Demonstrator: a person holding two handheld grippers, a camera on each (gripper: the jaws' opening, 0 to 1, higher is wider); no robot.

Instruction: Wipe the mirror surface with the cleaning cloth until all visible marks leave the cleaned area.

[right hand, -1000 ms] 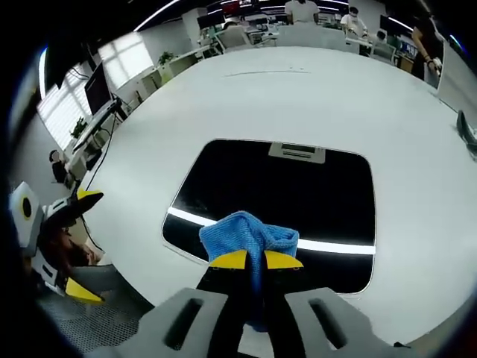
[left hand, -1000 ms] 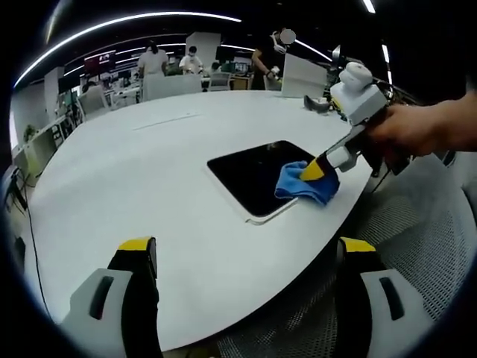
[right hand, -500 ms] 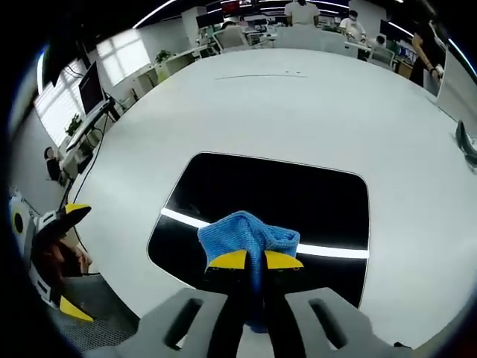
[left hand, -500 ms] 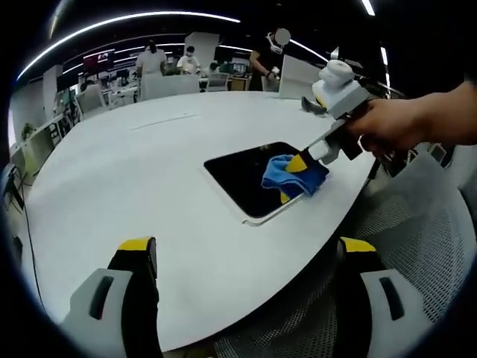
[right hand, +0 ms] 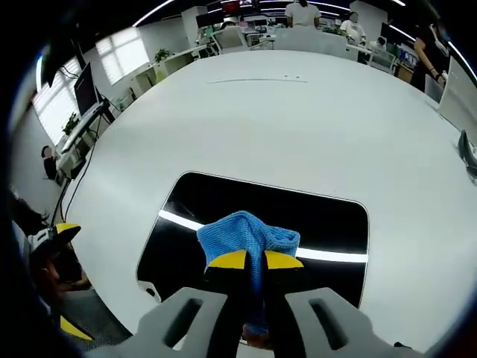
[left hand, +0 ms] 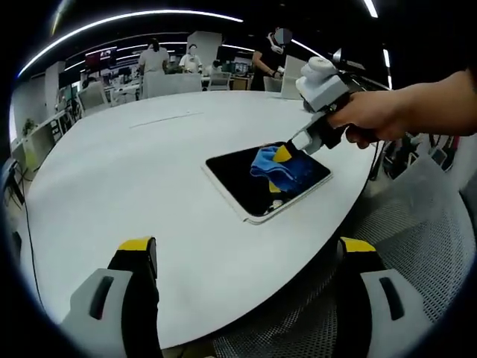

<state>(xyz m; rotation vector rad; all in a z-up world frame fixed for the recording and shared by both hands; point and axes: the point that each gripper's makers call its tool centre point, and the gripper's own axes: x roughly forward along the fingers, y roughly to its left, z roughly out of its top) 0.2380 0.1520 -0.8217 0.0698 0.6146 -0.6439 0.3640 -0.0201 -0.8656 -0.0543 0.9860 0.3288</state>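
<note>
Right gripper (right hand: 256, 259): fingers clamped tight on the blue cloth (right hand: 247, 233), with the bunched cloth fanning out ahead of the yellow tips. In the left gripper view, a hand (left hand: 376, 118) holds this gripper, angled down at the mirror.

Left gripper (left hand: 250, 257): fingers spread wide with nothing between them, hanging over the near tabletop (left hand: 127, 179), well apart from the action.

Mirror (right hand: 264, 212): a dark rounded rectangle lying flat on the white tabletop, near the edge closest to the person. A bright band of light reflects across it.

Cloth position: pressed onto the glass in the nearer half of the mirror, right at the reflected band.

Marks: too small to make out from here, so I can't tell how much is left to clean.

How the cloth handles: soft, light and floppy by the look of it. It bunches instead of lying flat, so the grip belongs at the gathered fold, where it is now, leaving a loose pad in front for wiping.

How the mirror handles: stiff, slick and probably fragile. It lies loose on a smooth top, so I'd expect it to slide under a hard push. Even, flat pressure is the safe call.

Stage: mid-wipe, I'd judge, with far corners left to cover.
</note>
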